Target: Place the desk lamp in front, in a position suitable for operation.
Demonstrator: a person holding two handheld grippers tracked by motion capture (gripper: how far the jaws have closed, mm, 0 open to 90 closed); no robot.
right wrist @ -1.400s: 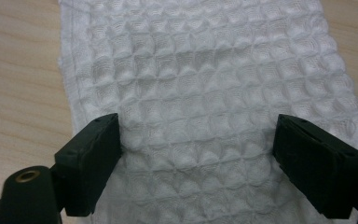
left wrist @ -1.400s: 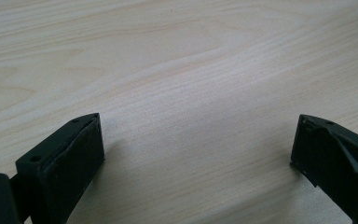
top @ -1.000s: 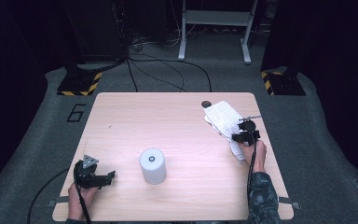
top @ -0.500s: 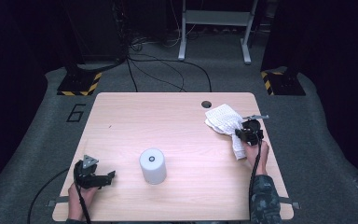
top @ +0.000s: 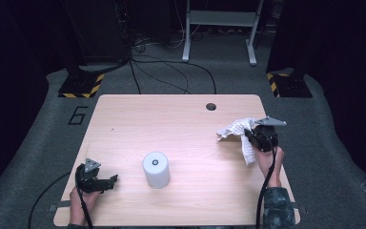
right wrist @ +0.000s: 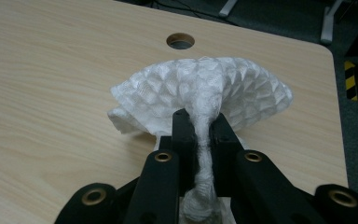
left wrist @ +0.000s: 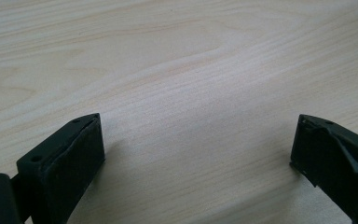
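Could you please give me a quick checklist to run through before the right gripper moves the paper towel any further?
1. Right gripper clamped on the paper towel: ok, jaws pinch a bunched fold.
2. Towel fully off the table: cannot tell; part seems to trail on the surface.
3. Left gripper out of the way: ok, open at the near left edge, holding nothing.
4. White roll upright: ok, standing apart from both grippers.
5. Cable hole unobstructed: ok, towel lies beside it.

Bright lit table (top: 124,124), dark surroundings, soft shadows, mild blur
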